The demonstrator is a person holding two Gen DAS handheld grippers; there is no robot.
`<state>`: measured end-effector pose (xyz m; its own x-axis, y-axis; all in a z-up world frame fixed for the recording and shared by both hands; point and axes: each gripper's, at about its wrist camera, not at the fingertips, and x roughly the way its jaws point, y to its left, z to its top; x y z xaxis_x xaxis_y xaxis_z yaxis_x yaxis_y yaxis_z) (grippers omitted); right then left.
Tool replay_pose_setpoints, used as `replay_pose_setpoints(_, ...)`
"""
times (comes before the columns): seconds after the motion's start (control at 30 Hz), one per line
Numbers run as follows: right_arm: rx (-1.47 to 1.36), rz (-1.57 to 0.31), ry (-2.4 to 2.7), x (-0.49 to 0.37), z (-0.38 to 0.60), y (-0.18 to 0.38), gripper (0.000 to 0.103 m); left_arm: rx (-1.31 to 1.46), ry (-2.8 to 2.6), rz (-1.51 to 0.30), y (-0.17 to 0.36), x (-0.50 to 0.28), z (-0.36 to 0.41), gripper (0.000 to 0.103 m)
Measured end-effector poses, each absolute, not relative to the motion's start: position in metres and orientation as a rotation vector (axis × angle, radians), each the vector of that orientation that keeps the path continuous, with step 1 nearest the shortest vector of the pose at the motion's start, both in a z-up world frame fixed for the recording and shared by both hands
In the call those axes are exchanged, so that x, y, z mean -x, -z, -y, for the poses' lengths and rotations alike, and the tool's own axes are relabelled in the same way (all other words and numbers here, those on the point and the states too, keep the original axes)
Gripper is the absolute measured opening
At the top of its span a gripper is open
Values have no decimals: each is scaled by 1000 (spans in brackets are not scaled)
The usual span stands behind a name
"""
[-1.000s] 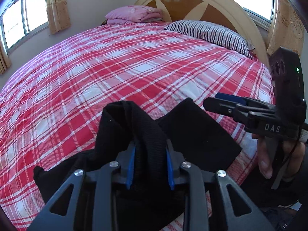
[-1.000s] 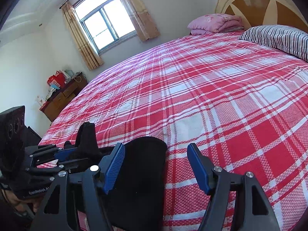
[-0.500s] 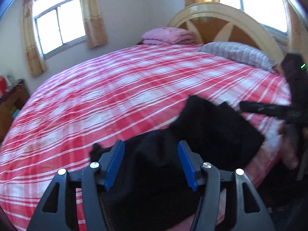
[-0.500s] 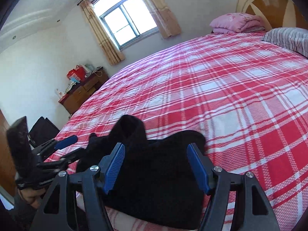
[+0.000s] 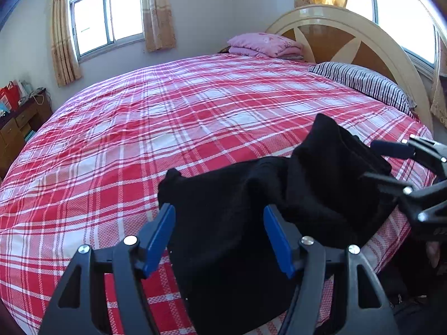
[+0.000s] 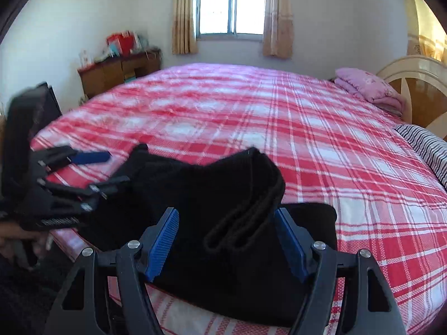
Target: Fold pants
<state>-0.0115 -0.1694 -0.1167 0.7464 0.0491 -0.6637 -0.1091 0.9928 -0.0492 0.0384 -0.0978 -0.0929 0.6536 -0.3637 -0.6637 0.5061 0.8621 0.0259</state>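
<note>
The black pants [image 5: 251, 223] lie bunched in a folded heap at the near edge of the red plaid bed [image 5: 167, 128]. They also show in the right wrist view [image 6: 223, 209], with a thick hem band on top. My left gripper [image 5: 219, 237] is open, its blue pads on either side of the cloth, not clamping it. My right gripper [image 6: 227, 243] is open too, its pads astride the raised hem band. Each gripper shows in the other's view, the right one [image 5: 391, 164] and the left one [image 6: 92, 170], both open beside the pants.
A striped pillow [image 5: 360, 83] and a folded pink blanket [image 5: 265, 46] lie by the arched headboard [image 5: 335, 36]. A wooden dresser [image 6: 120, 72] with red items stands against the wall. The curtained window [image 6: 232, 2] is behind the bed.
My left gripper let go of the pants and opened; the cloth dropped onto the bed. Both grippers swung round and the right one came over the heap.
</note>
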Motion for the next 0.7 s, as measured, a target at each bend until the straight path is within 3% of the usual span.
replay_pose_setpoints(0.1,31,-778,-77,8,187,125,24,-211,477,-700,97,-40,91,80)
replay_pose_setpoints(0.2,-57,-766,-103,16,210,122,17,-188,462,-714,102,-45,84,82)
replay_pose_setpoints(0.33,-147,-741,-87,35,235,118,16,-141,459,-744,110,-51,76,85)
replay_pose_setpoints(0.4,-193,-772,-64,43,250,126,16,-130,462,-751,113,-52,76,95)
replay_pose_setpoints(0.57,-387,-837,-71,50,292,154,17,-145,445,-777,125,-55,77,95)
replay_pose_setpoints(0.67,-338,-795,-53,53,288,138,35,-145,442,-782,128,-56,77,95)
replay_pose_setpoints(0.7,-308,-754,-25,55,288,129,47,-144,440,-782,128,-55,77,95)
